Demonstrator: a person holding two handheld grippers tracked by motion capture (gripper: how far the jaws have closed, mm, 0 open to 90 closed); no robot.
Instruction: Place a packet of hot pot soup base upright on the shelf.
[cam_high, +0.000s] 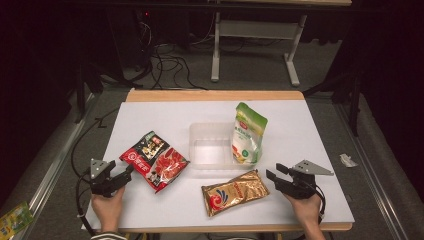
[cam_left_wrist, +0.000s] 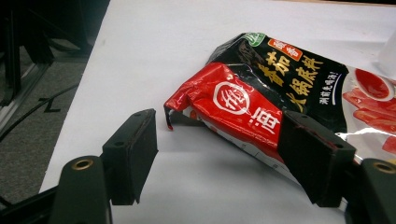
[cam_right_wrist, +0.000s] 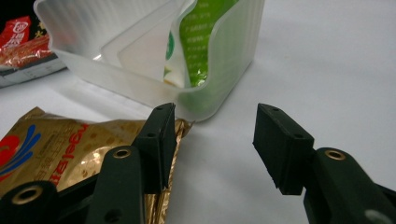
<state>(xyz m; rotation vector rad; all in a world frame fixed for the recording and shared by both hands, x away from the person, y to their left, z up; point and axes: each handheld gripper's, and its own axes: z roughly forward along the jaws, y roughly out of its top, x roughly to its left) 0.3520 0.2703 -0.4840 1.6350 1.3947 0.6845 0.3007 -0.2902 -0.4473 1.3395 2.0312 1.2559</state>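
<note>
Looks like a lab or recording studio, not a home. White-topped wooden table (cam_high: 150, 112) on grey carpet floor (cam_high: 250, 70), black curtains all round. Beyond the hand-held grippers: tangle of black cables (cam_high: 170, 65), white metal desk frame (cam_high: 255, 35). Left of left gripper (cam_high: 129, 172): aluminium rail (cam_high: 52, 165). Staged packets, clear plastic tub (cam_high: 212, 145).

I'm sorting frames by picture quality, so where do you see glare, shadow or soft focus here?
High view: the white table is evenly lit against dark surroundings, and the gold packet shines a little. Left gripper view: the red and black packet throws a shadow on the table, its foil glints at the right edge, and the near jaws look soft. Right gripper view: the clear tub is hazy.
</note>
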